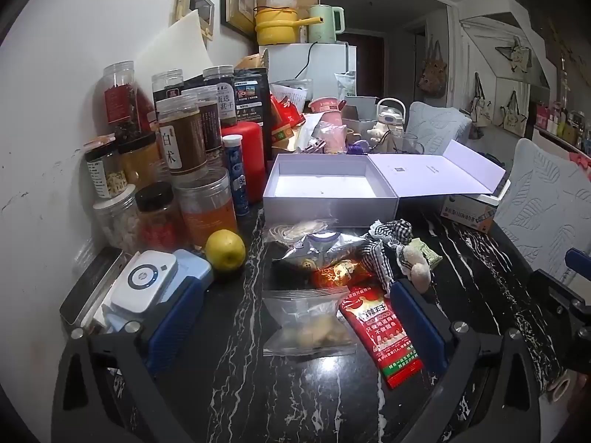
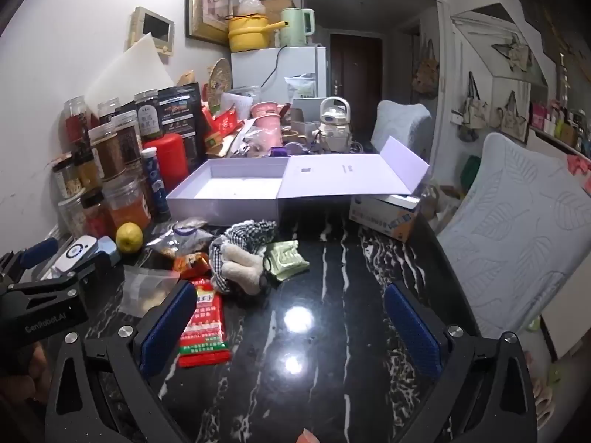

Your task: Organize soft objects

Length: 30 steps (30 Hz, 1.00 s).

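An open lilac box (image 1: 325,184) (image 2: 225,192) stands empty on the black marble table (image 2: 332,332), its lid folded out to the right. In front of it lies a heap: a clear zip bag (image 1: 308,323), a red snack packet (image 1: 384,332) (image 2: 203,325), a foil bag (image 1: 317,251), a checked cloth (image 1: 384,243) (image 2: 247,236) and a small beige plush toy (image 1: 415,264) (image 2: 240,265). A green wrapper (image 2: 286,258) lies beside the toy. My left gripper (image 1: 299,326) stands open around the zip bag and the red packet. My right gripper (image 2: 291,328) is open over bare table.
Several jars (image 1: 181,140) crowd the left wall, with a red canister (image 1: 247,158), a yellow fruit (image 1: 225,251) and a white device (image 1: 144,288). A tissue box (image 2: 384,217) sits right of the lid. Cushioned chair backs (image 2: 517,229) line the table's right side.
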Each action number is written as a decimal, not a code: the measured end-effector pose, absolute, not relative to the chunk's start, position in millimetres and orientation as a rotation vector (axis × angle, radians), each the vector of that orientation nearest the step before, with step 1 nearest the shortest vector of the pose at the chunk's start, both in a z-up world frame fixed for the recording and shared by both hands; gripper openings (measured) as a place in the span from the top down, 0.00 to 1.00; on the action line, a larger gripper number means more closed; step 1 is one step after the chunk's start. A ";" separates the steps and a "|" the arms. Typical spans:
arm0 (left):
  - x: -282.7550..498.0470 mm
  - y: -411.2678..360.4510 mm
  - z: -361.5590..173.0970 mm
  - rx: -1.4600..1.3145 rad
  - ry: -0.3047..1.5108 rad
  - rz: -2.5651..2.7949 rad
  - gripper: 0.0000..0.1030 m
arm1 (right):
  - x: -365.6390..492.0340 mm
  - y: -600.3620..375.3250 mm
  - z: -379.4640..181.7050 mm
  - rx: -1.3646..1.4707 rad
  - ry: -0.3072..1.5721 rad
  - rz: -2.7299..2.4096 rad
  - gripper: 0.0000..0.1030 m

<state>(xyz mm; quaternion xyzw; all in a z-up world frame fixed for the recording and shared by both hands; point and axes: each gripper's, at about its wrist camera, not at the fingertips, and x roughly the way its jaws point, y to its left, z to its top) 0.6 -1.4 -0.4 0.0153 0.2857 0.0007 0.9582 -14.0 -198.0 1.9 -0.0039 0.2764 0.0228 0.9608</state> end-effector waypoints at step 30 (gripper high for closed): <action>-11.0 -2.7 7.2 0.027 0.548 -0.018 0.00 | -26.6 -203.2 12.3 -0.012 0.539 0.032 0.00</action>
